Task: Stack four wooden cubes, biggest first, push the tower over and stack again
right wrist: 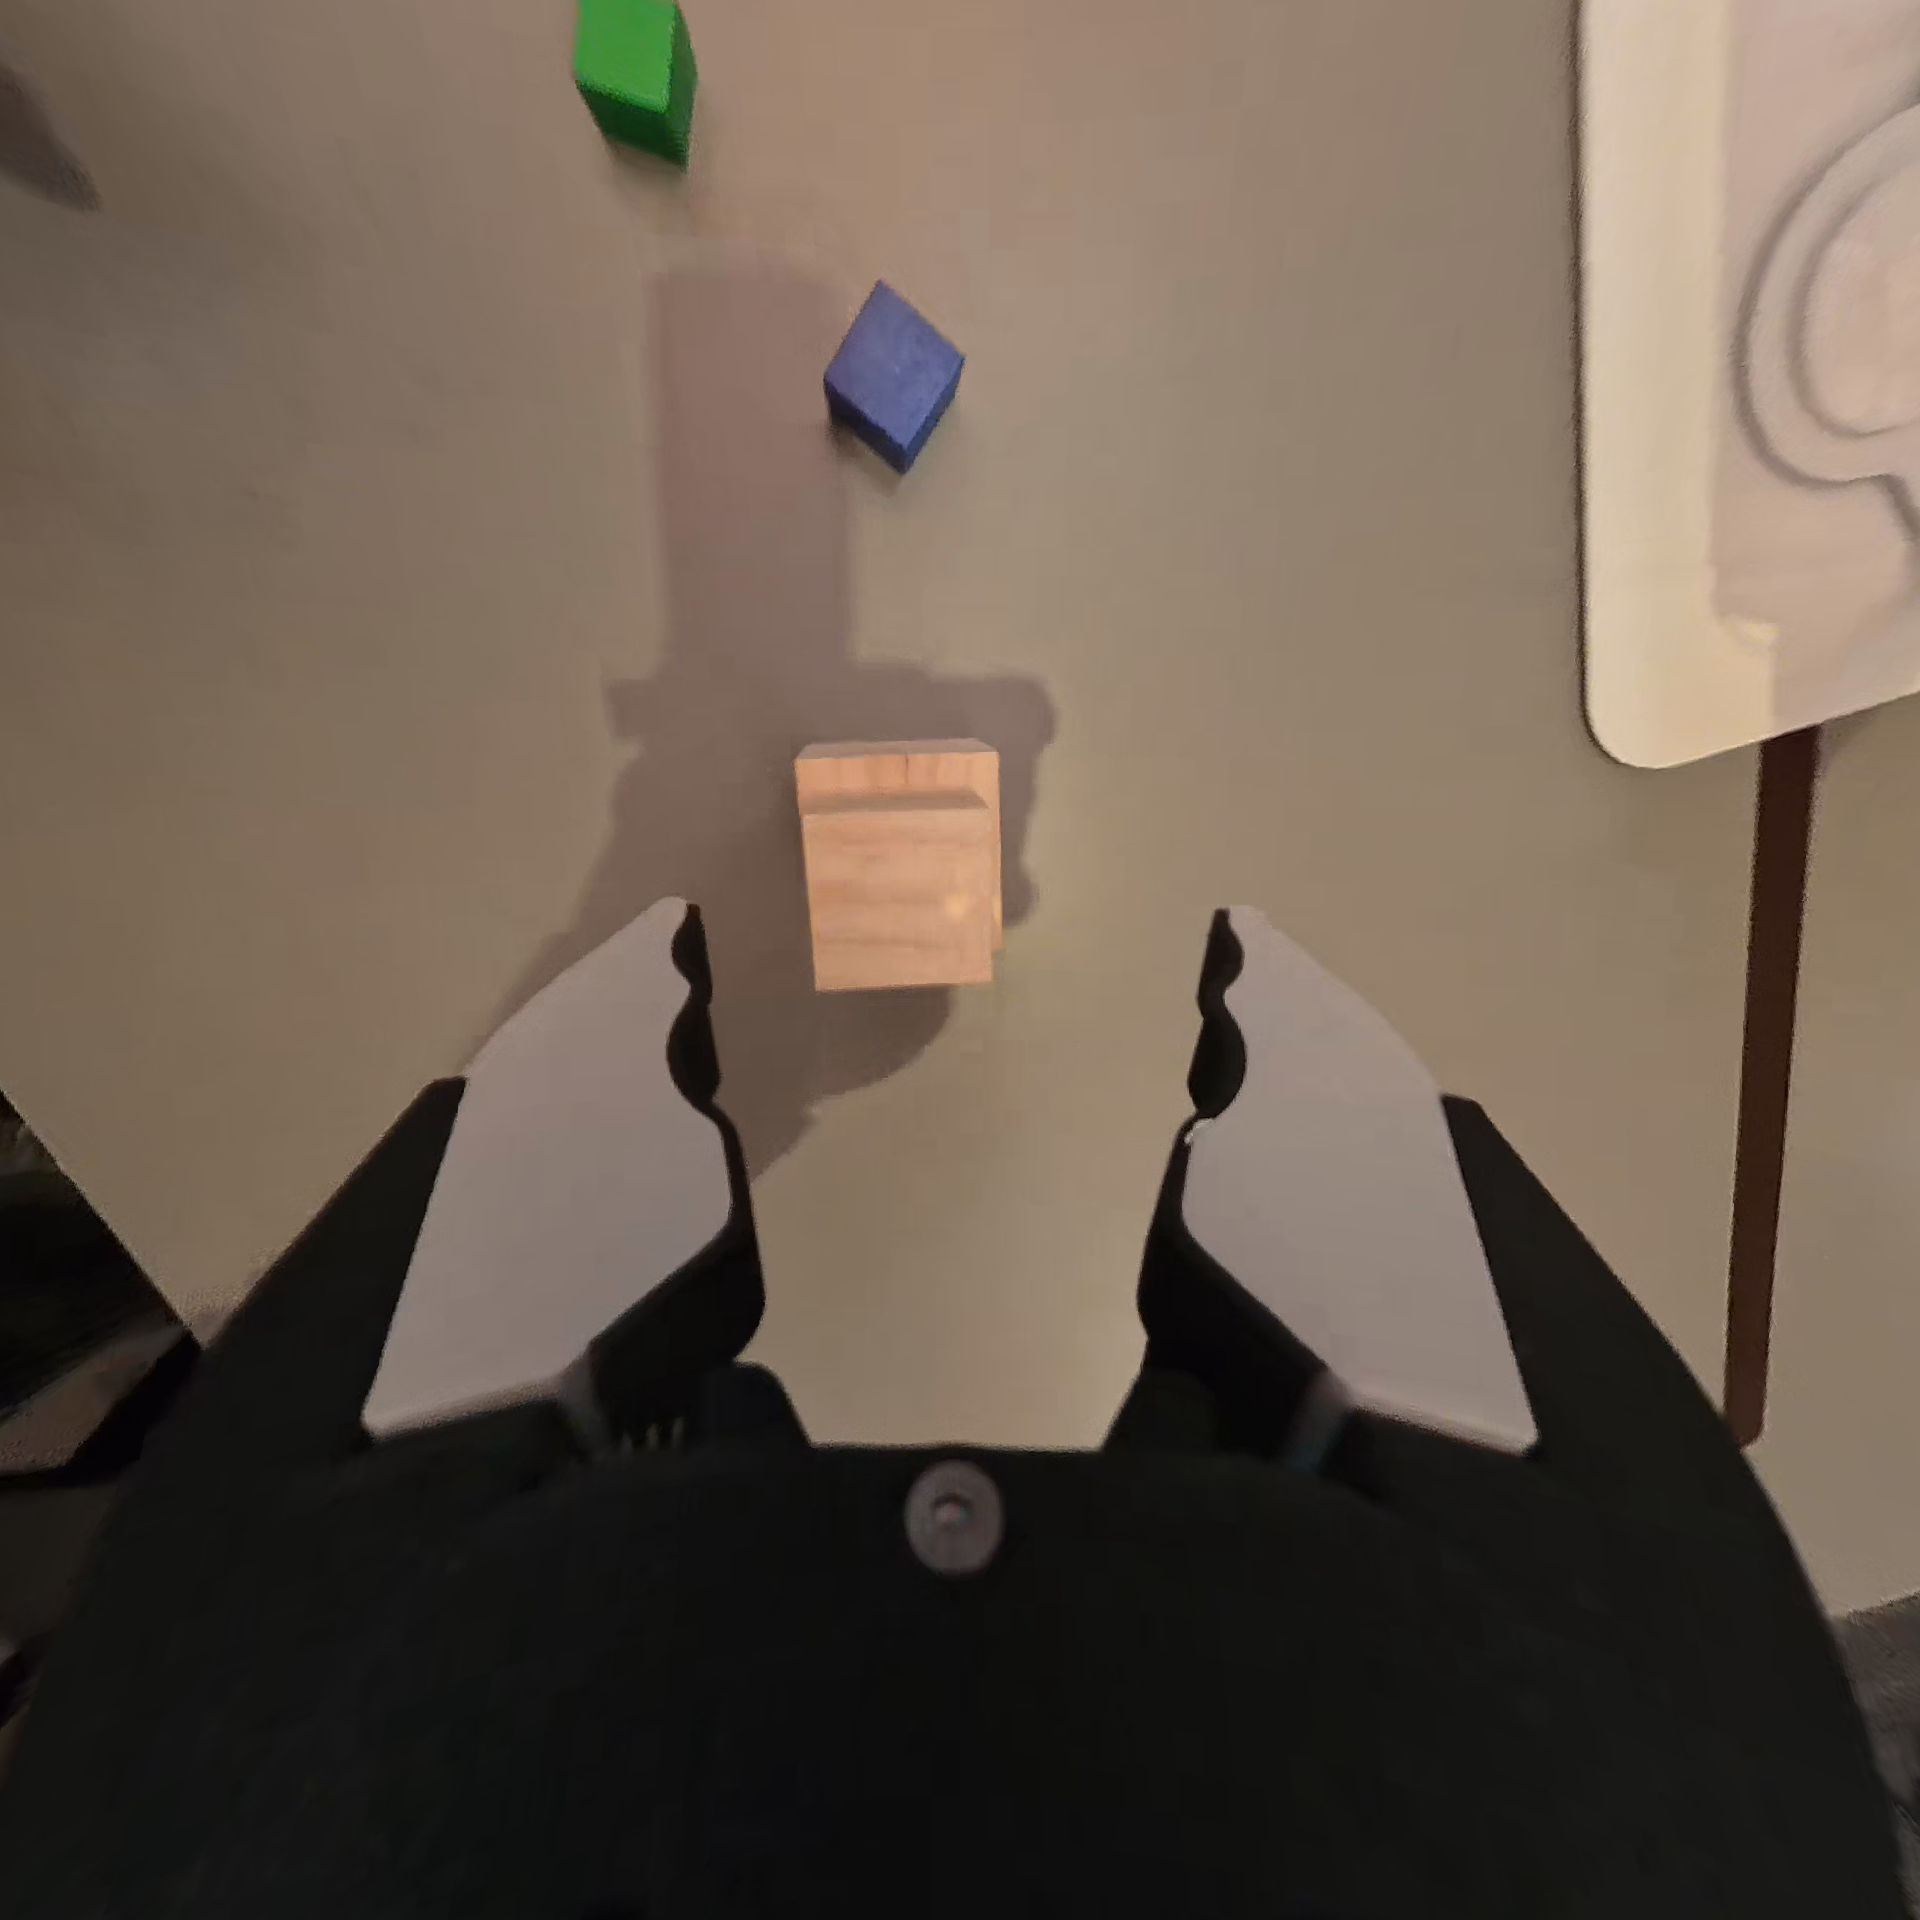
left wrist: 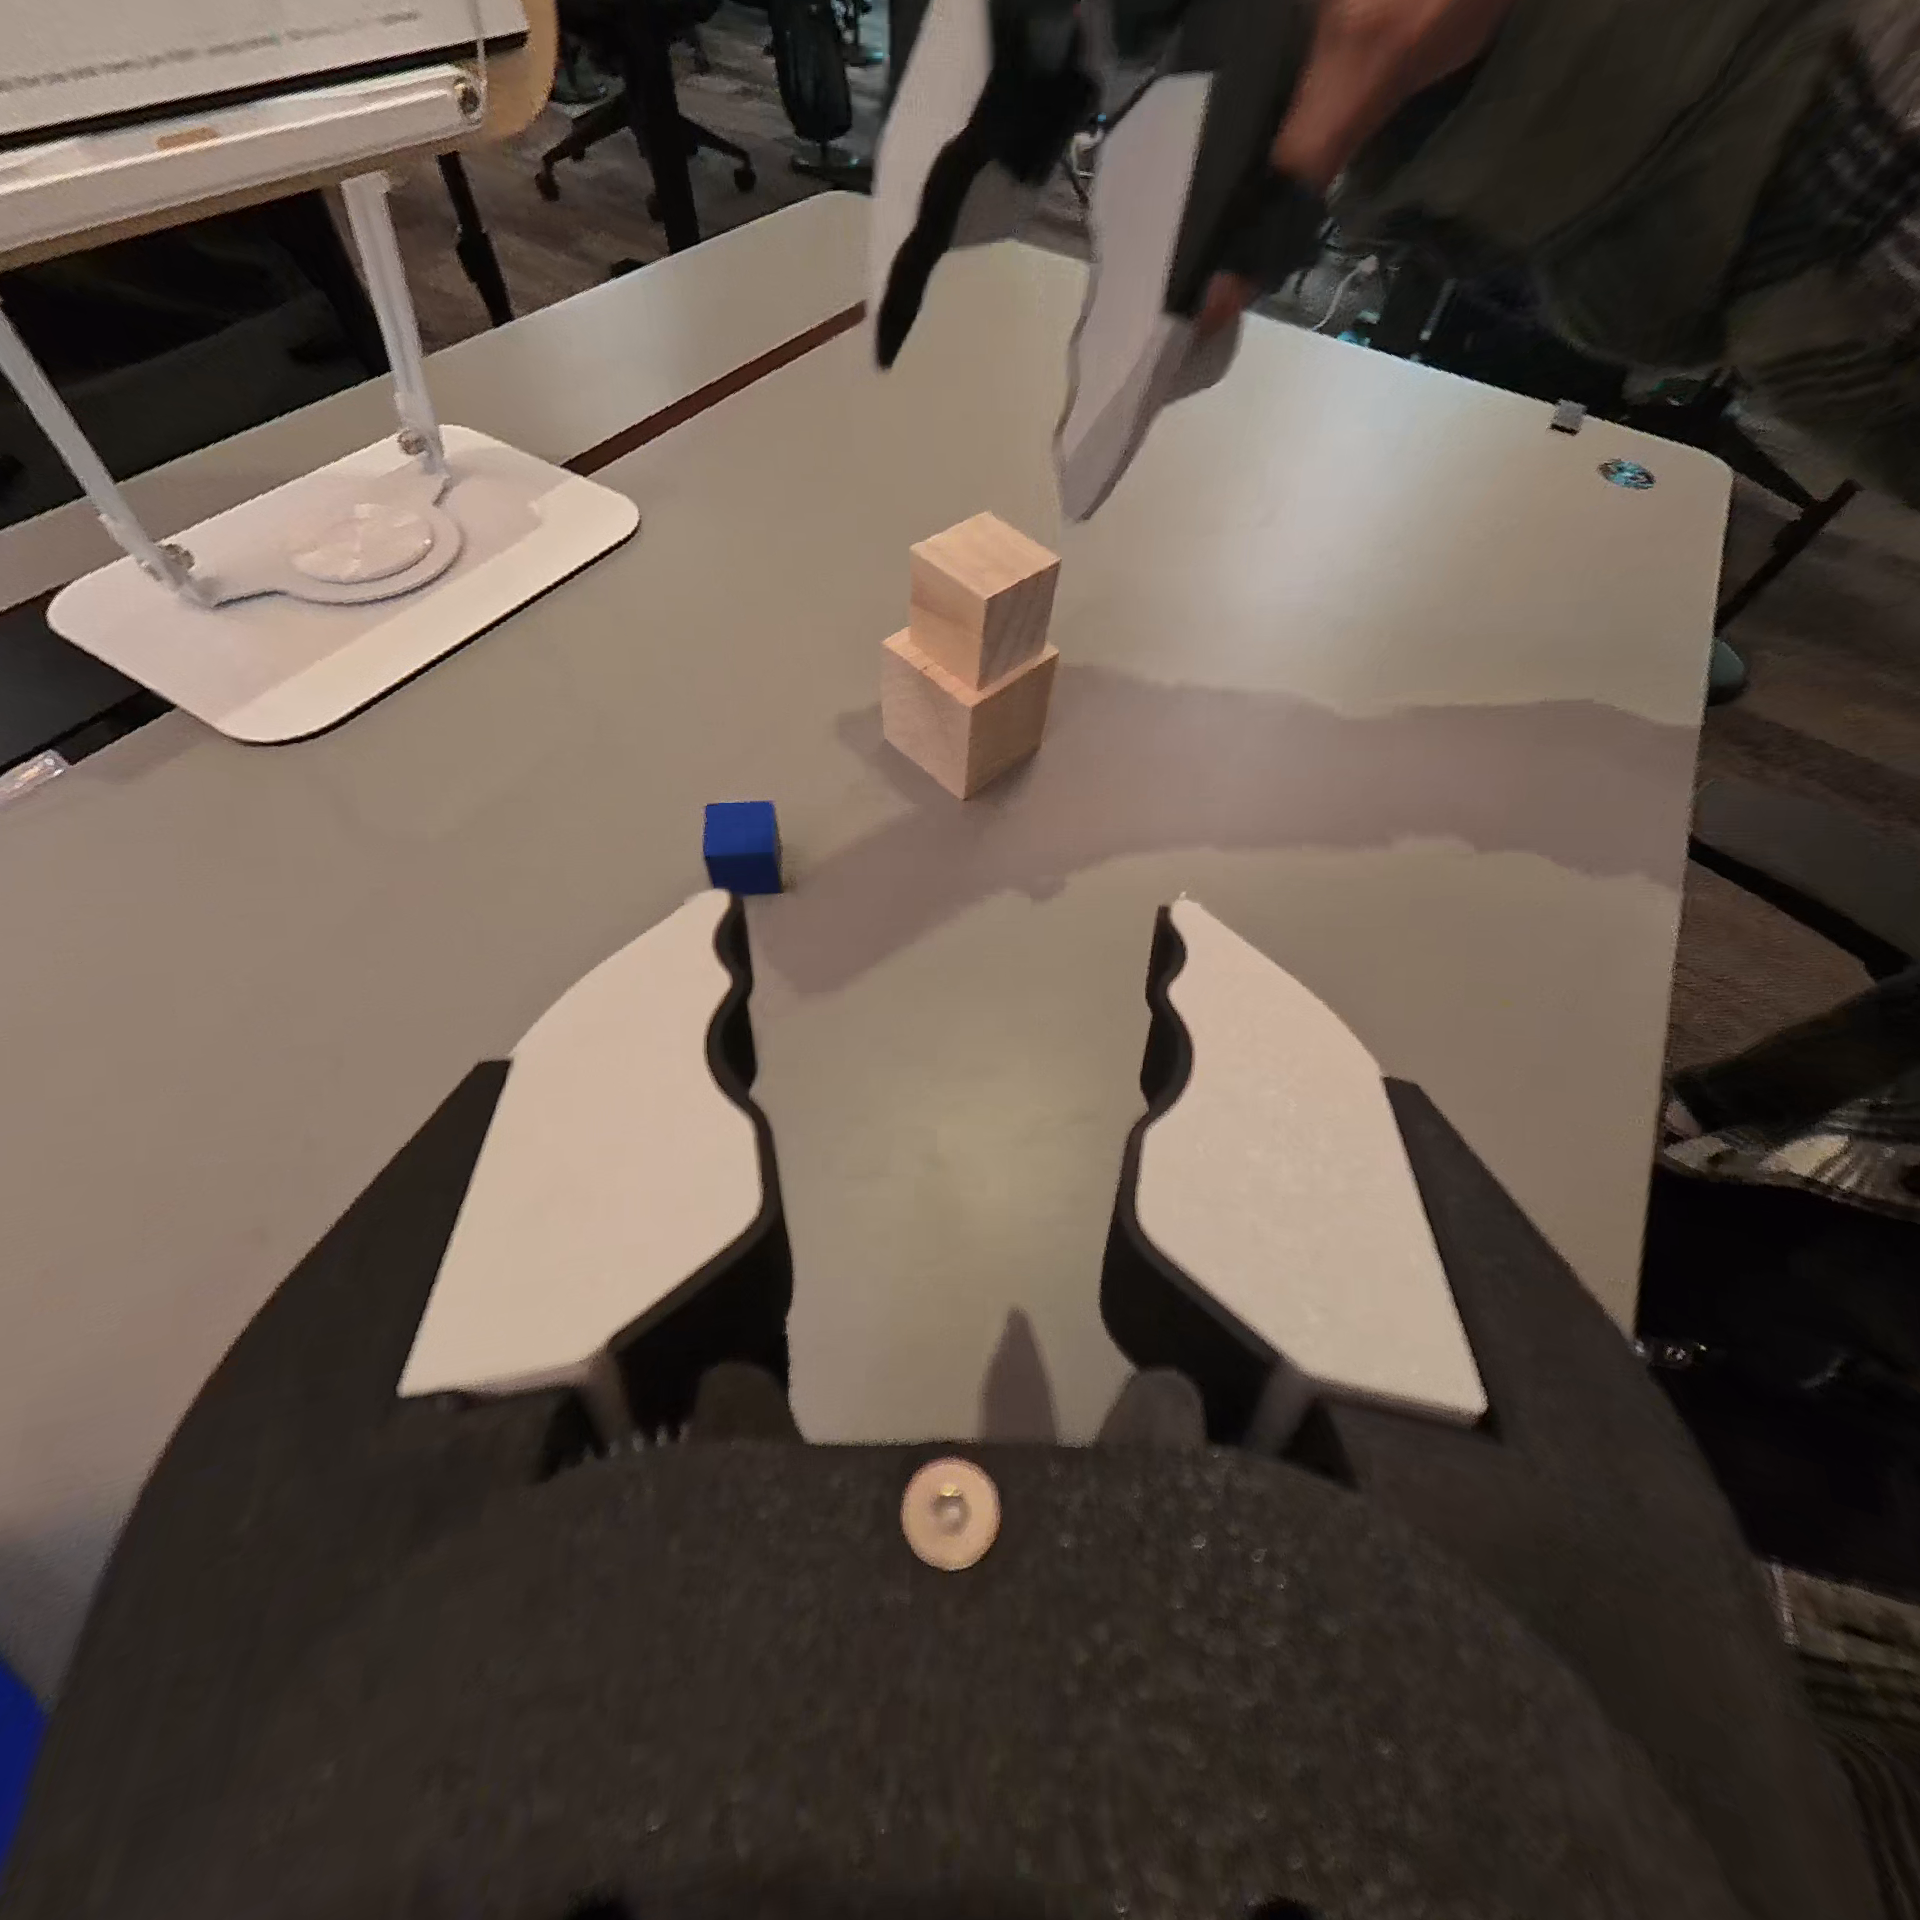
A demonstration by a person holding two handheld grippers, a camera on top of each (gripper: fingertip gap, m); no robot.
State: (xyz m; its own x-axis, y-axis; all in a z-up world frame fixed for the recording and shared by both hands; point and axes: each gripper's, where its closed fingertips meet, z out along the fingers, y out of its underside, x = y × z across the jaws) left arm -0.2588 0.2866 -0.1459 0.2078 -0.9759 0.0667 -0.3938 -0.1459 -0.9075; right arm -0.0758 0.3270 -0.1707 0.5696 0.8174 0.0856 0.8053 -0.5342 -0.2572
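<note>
I counted four cubes on my table: two plain wooden ones, the smaller wooden cube (left wrist: 985,597) stacked on the larger wooden cube (left wrist: 968,717), one blue cube (left wrist: 742,847) and one green cube (right wrist: 636,78). One white stand (left wrist: 343,613) stood there, apparently alone. My two tongs were both there.

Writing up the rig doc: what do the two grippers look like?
Both match: left gripper and right gripper have black textured bodies, flat white finger plates with wavy black inner pads, and a round screw at the centre. No cables visible. The person wears a grey-green sleeve.
</note>
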